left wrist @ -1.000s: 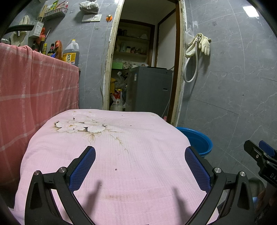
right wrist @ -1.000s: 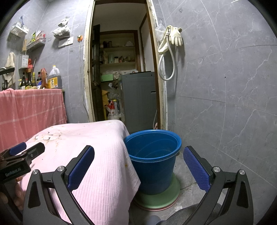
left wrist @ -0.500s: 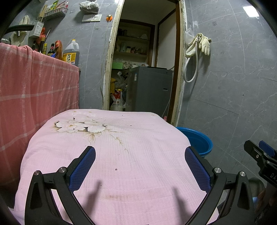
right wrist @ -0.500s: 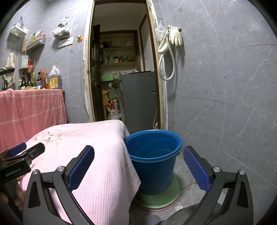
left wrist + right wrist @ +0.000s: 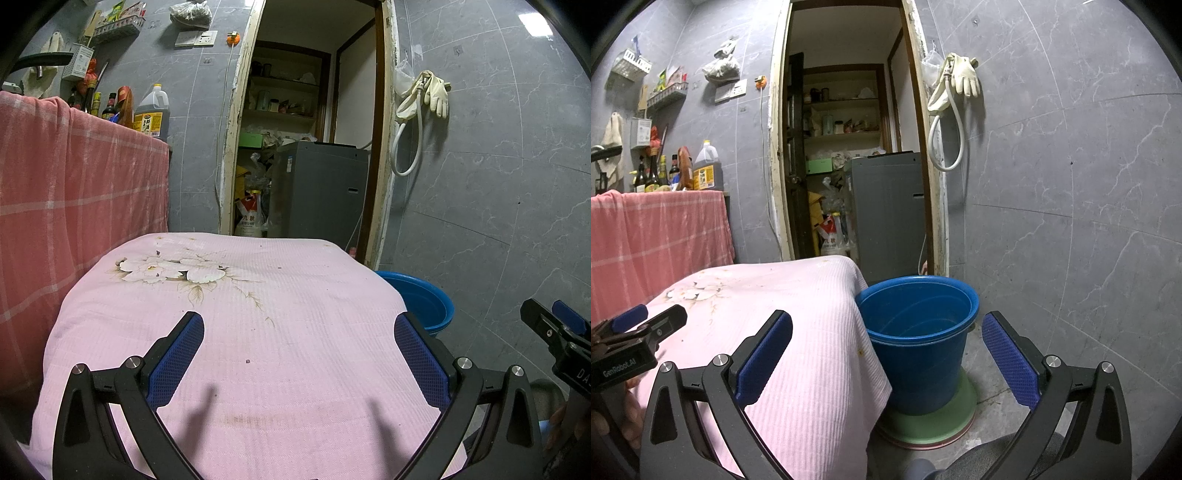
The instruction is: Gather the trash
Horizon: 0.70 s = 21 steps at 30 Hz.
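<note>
A blue bucket [image 5: 918, 332] stands on a green base on the floor, right of a table under a pink flowered cloth [image 5: 258, 325]; its rim shows in the left wrist view [image 5: 424, 299]. My left gripper [image 5: 299, 350] is open and empty above the cloth. My right gripper [image 5: 886, 350] is open and empty, level with the bucket and the table's corner. A tiny dark speck [image 5: 248, 361] lies on the cloth. I see no other trash on the table.
A higher counter under a red checked cloth [image 5: 74, 184] stands at the left with bottles [image 5: 151, 114] on it. An open doorway behind holds a grey appliance [image 5: 317, 192] and shelves. A grey tiled wall with hanging gloves [image 5: 432, 96] is at the right.
</note>
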Available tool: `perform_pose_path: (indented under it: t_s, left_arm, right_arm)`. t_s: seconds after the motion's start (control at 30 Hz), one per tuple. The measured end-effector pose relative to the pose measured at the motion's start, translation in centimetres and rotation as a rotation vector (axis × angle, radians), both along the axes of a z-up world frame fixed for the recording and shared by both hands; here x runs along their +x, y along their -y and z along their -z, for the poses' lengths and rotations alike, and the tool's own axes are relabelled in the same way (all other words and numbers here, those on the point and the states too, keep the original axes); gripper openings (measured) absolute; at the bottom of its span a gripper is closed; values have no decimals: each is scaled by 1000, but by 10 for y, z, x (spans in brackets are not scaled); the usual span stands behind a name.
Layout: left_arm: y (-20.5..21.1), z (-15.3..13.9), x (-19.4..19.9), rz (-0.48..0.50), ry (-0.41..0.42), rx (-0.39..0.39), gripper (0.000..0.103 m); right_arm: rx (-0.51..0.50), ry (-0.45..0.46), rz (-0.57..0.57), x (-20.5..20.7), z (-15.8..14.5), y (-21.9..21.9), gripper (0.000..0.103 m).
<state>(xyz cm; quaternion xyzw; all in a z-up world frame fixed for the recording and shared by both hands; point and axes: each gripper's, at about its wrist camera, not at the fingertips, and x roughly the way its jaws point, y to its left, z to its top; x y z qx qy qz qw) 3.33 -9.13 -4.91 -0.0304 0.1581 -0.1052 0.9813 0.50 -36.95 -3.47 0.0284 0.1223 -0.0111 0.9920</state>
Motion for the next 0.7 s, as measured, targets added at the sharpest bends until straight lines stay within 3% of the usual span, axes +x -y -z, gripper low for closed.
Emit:
perform_pose_path:
  t_s: [0.7]
  left_arm:
    - [5, 2, -5, -21, 16, 12, 101]
  right_arm:
    - [2, -1, 0, 0, 0, -1, 103]
